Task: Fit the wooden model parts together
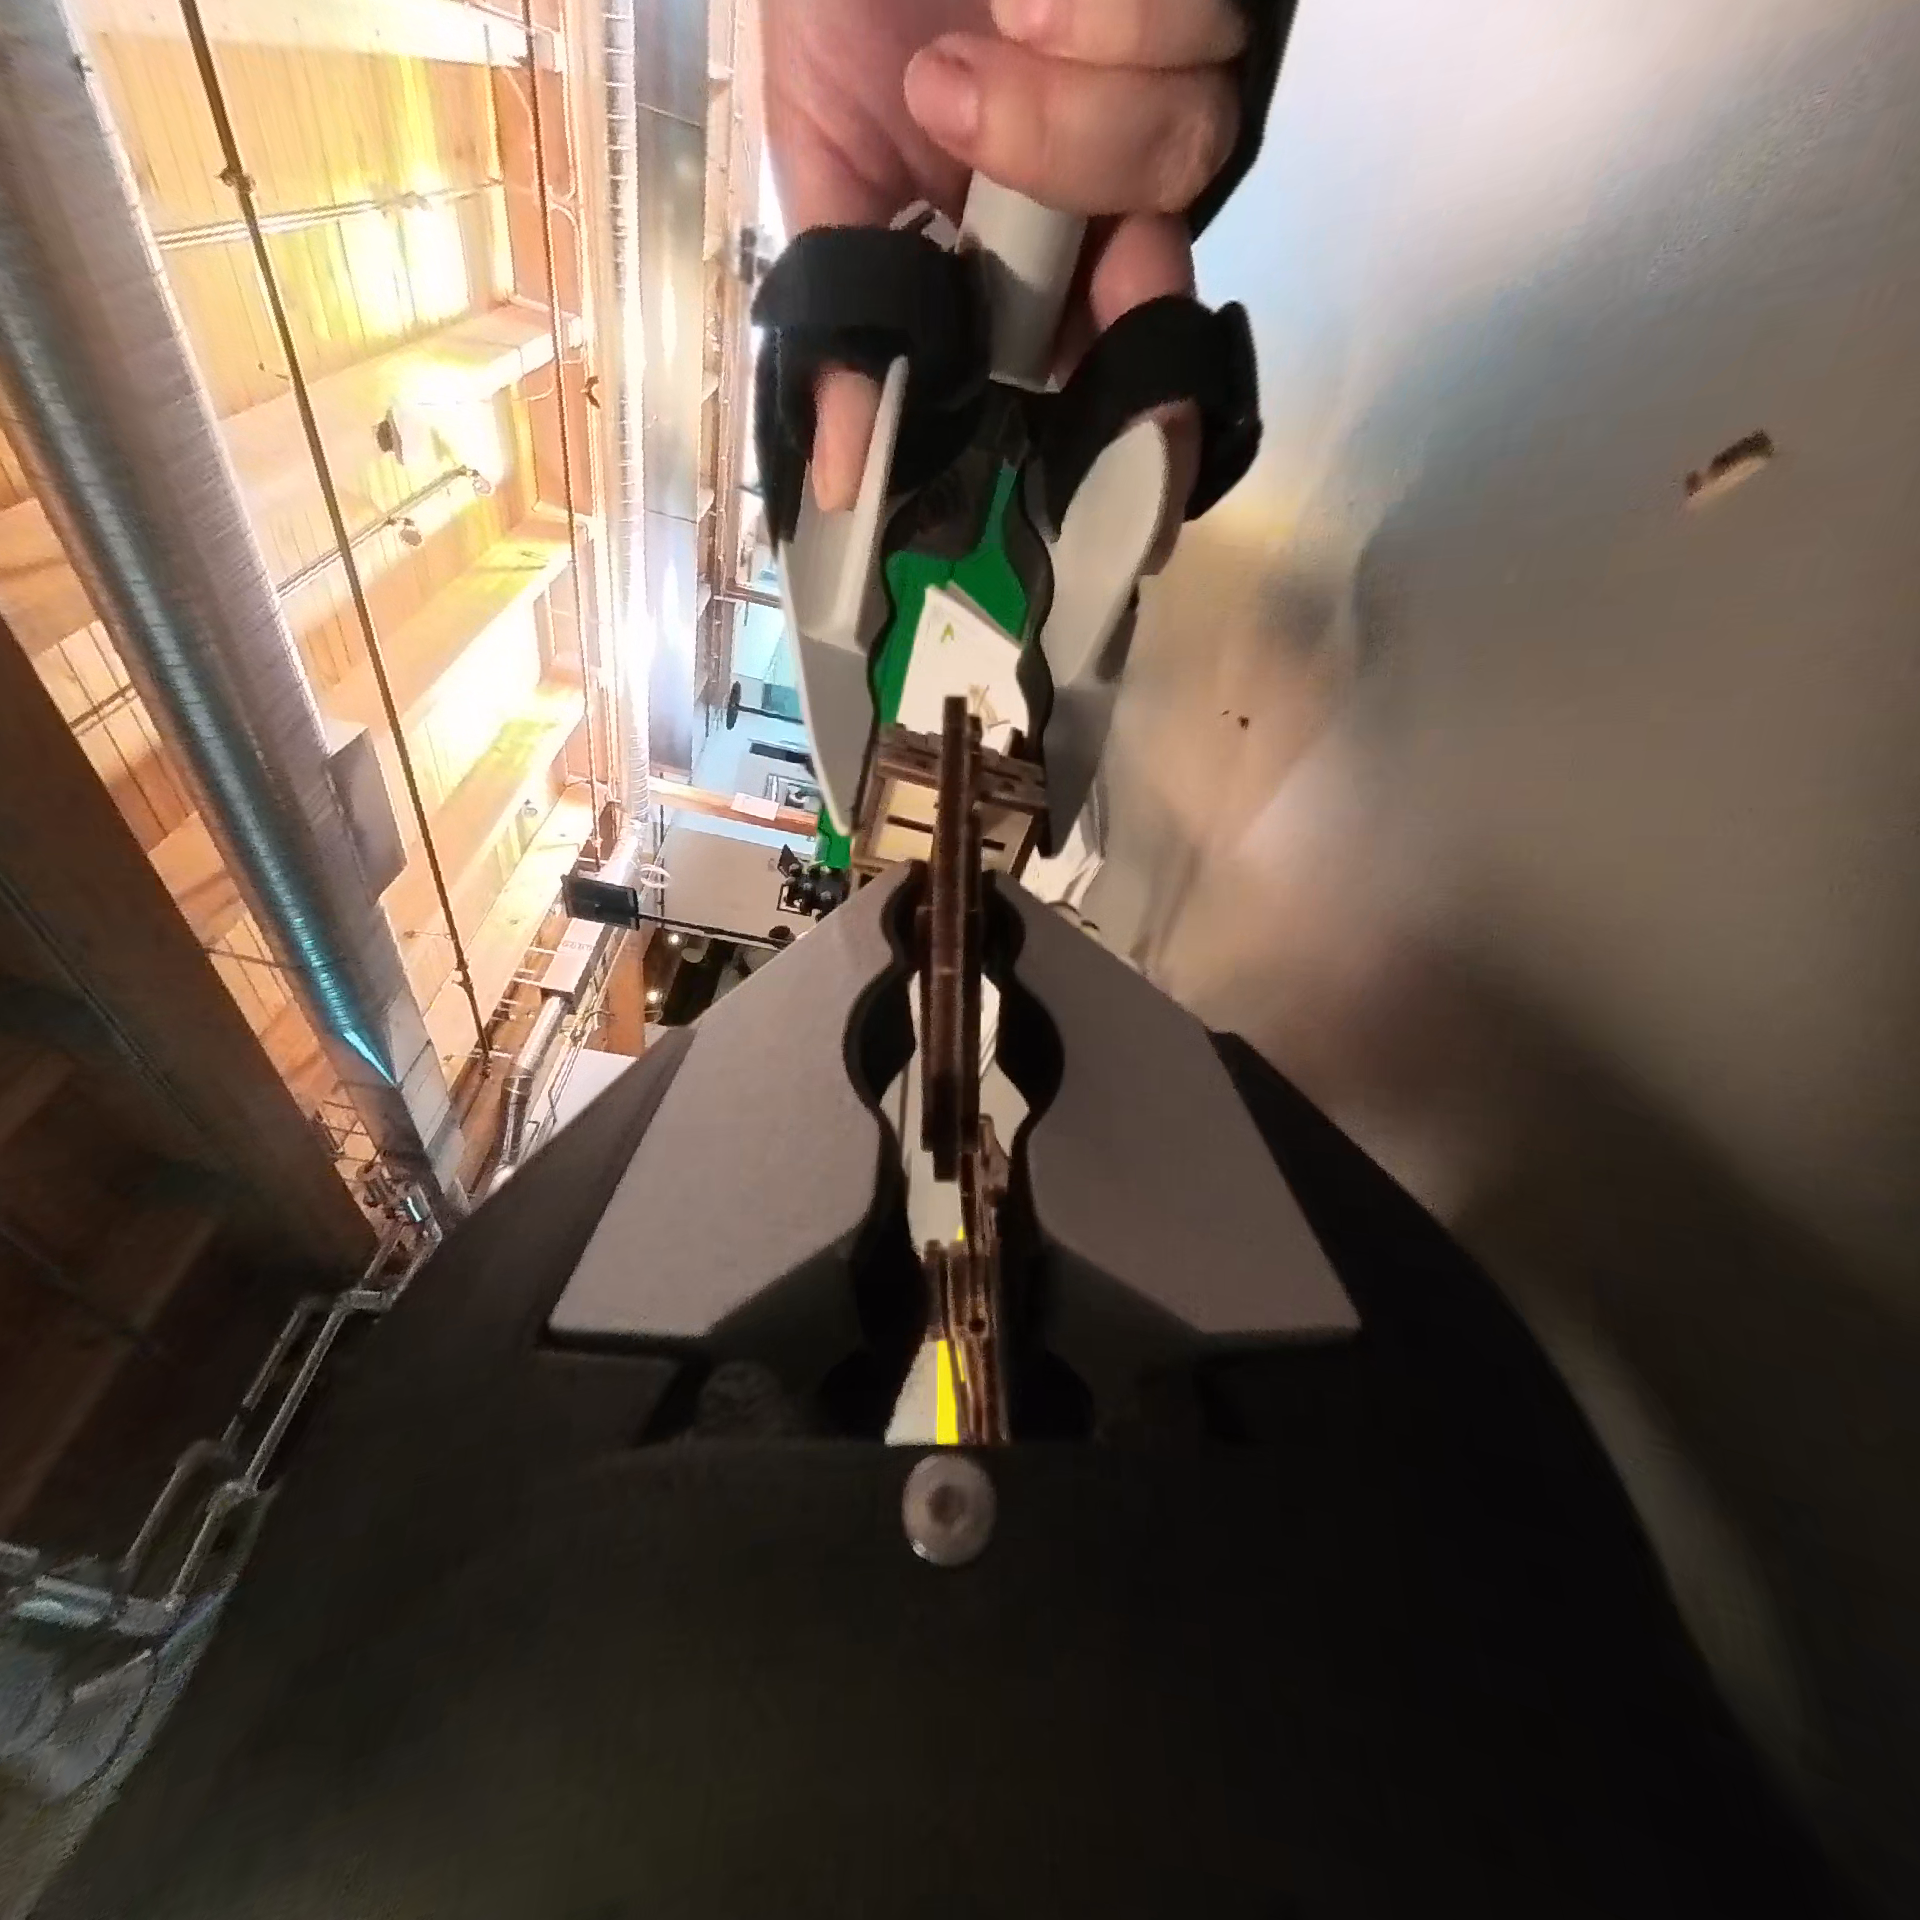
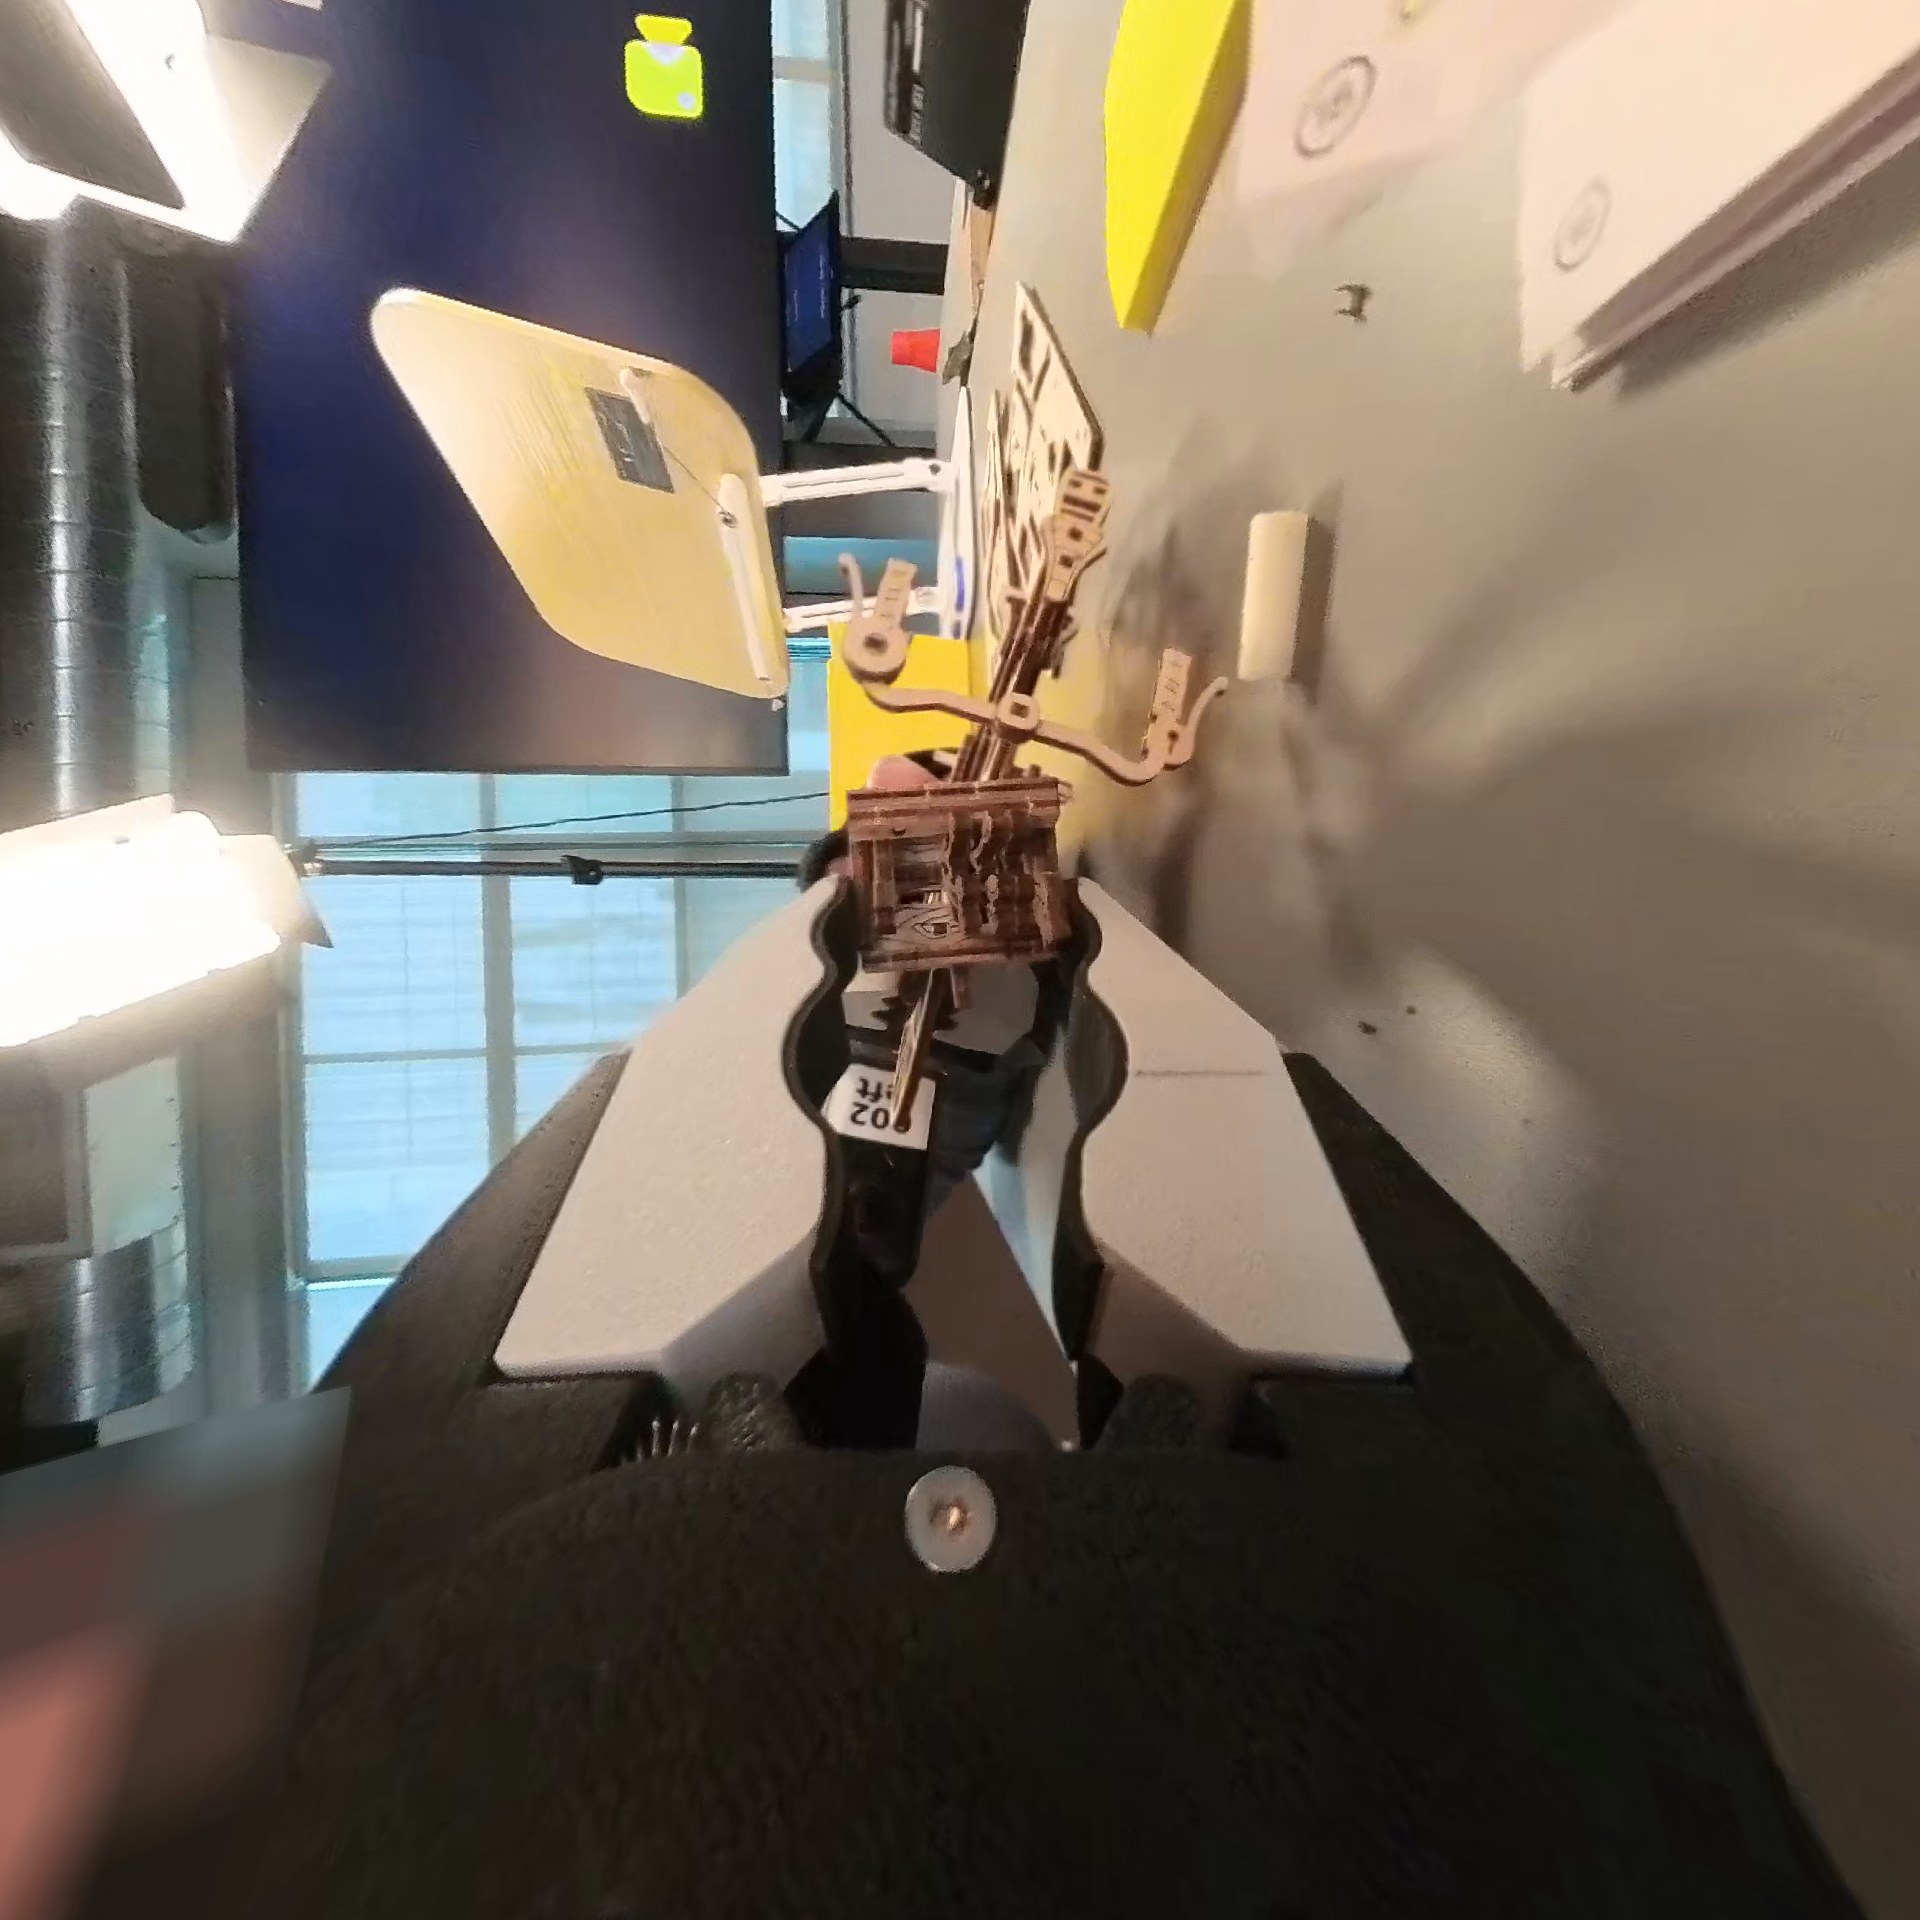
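The wooden model's flat strip point(image 1: 951, 977) is pinched edge-on between the left gripper's point(image 1: 951, 894) jaws, its far end slotted into the box-shaped wooden block point(image 2: 956, 883) gripped by the right gripper's point(image 2: 961, 935) jaws. Curved wooden arms point(image 2: 1023, 717) branch beyond the block. A person's hand point(image 1: 1049, 135) holds the right gripper beside the grey counter point(image 2: 1558, 831), which carries a wooden parts sheet point(image 2: 1049, 416) and a yellow block point(image 2: 1174, 156)

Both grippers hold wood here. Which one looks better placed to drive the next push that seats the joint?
Probably the left gripper: its flat wooden strip lies along its fingers, aimed at the wooden block that the right gripper grips.
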Motion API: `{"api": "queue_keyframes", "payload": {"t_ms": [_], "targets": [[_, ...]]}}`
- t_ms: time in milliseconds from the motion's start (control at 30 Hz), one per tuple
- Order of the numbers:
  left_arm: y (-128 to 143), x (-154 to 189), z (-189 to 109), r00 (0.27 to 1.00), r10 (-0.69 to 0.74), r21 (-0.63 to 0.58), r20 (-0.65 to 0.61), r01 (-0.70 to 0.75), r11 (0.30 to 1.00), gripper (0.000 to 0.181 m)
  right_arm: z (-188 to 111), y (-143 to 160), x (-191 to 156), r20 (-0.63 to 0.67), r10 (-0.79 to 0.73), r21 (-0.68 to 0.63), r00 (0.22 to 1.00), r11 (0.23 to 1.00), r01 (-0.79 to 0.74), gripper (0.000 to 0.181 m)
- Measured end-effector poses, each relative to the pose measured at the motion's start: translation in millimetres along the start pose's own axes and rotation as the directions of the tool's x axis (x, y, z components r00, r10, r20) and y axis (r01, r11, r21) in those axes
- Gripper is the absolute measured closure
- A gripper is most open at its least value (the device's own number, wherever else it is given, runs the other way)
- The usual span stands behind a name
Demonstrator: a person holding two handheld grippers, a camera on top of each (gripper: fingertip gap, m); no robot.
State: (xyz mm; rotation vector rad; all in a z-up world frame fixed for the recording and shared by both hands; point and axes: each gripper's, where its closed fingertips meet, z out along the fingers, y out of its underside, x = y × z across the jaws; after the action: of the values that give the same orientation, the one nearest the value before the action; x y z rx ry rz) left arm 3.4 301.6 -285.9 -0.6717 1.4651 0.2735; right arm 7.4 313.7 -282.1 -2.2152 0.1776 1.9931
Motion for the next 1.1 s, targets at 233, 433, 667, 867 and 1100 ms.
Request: {"api": "queue_keyframes", "payload": {"t_ms": [233, 433, 667, 867, 1100], "targets": [[1, -13, -4, 0.997, -0.044, 0.013, 0.057, 0.044, 0.999, 0.174, 4, 0, -13, -0.078, -0.069, -0.001, 0.995, 0.998, 0.069, 0.145], [4, -25, -8, 0.990, 0.024, -0.004, 0.139, -0.024, 1.000, 0.174, 9, 0, -25, -0.100, -0.061, -0.049, 0.993, 0.997, 0.056, 0.145], [7, -32, -10, 0.959, 0.184, -0.077, 0.217, -0.171, 0.982, 0.174, 12, -2, -33, -0.071, -0.023, -0.053, 0.997, 0.998, 0.019, 0.144], [7, -31, -9, 0.951, 0.224, -0.097, 0.213, -0.207, 0.974, 0.175, 11, -1, -30, -0.085, -0.058, -0.023, 0.995, 0.998, 0.056, 0.145], [7, -27, -8, 0.962, 0.201, -0.098, 0.187, -0.186, 0.978, 0.174, 11, -3, -25, -0.113, -0.098, 0.016, 0.989, 0.995, 0.100, 0.145]]}}
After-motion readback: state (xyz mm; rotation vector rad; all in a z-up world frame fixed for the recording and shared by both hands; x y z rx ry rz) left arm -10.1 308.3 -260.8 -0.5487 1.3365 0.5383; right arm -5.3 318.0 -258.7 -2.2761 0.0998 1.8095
